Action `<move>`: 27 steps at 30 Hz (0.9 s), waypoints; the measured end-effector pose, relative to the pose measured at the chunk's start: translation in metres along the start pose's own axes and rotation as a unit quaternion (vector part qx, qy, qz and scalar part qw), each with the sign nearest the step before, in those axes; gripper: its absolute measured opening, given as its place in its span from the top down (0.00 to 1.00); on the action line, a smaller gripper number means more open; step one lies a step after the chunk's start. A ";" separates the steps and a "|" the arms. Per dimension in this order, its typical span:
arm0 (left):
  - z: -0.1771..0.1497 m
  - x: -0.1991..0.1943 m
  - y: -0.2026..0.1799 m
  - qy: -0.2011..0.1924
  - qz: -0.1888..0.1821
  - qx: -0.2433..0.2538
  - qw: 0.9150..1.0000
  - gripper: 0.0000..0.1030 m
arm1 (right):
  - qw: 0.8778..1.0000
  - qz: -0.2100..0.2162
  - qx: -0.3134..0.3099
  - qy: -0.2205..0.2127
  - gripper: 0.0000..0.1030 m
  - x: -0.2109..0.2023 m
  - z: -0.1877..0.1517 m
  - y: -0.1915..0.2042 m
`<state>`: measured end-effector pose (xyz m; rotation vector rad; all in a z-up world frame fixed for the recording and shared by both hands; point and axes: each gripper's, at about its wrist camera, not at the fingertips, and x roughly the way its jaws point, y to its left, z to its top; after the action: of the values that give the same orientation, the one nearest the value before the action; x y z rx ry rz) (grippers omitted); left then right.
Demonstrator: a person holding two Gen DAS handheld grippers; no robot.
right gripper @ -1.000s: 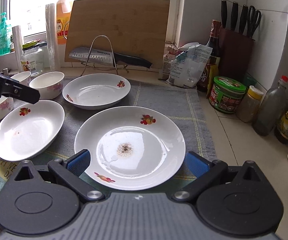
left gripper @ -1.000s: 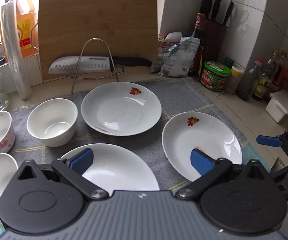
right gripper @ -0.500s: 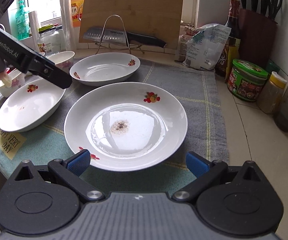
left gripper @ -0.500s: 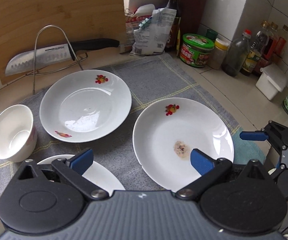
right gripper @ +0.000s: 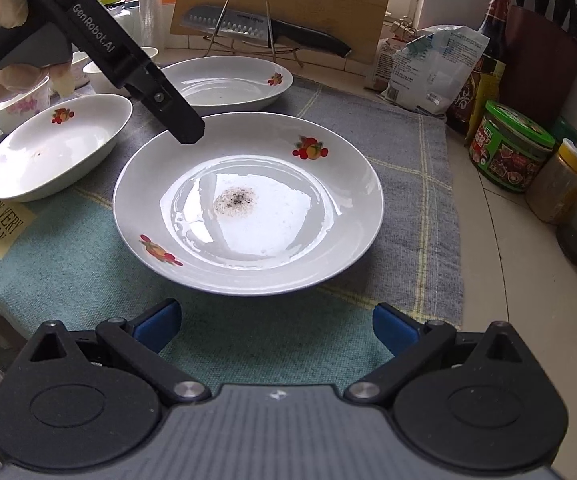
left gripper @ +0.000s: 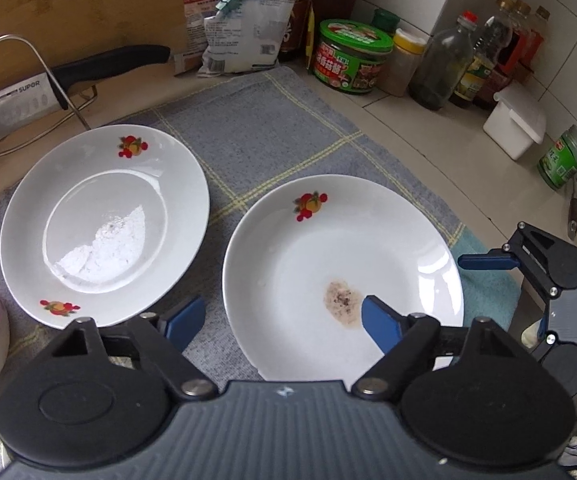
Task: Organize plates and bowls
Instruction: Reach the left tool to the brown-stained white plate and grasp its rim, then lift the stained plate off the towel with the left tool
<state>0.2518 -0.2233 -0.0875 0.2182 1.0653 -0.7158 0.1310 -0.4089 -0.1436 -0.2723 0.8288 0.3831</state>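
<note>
Left tongs (left gripper: pixel 282 320) straddle the near-left rim of the soiled plate (left gripper: pixel 388 240), one pad (left gripper: pixel 380 322) over the well, the other outside on the cloth (left gripper: pixel 288 128). Jaws have just been closing, the rim between them, not yet pinched as far as we can see. Right tongs (right gripper: pixel 274 326) spread wide, empty, short of the same plate's 6 o'clock edge. Plate lies on the bench at centre; a clean plate (left gripper: pixel 104 224) sits at its 10 o'clock, just apart. We would seat the rim deep between the pads before squeezing, lift level, and keep clear of the neighbour's edge. Glazed rim probably slips.
</note>
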 end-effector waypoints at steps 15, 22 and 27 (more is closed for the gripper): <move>0.015 0.026 0.006 0.023 -0.012 -0.016 1.000 0.31 | 0.999 0.033 -0.042 -0.003 0.00 0.019 0.014 -0.009; 0.019 0.033 0.007 0.026 -0.007 -0.019 0.999 0.34 | 0.997 0.046 -0.066 -0.006 0.00 0.021 0.017 -0.008; 0.019 0.034 0.006 0.028 0.000 -0.015 0.999 0.36 | 0.997 0.043 -0.070 -0.007 0.00 0.020 0.017 -0.006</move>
<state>0.2790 -0.2428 -0.1089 0.2142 1.1286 -0.6968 0.1569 -0.4037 -0.1471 -0.3637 0.8028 0.5247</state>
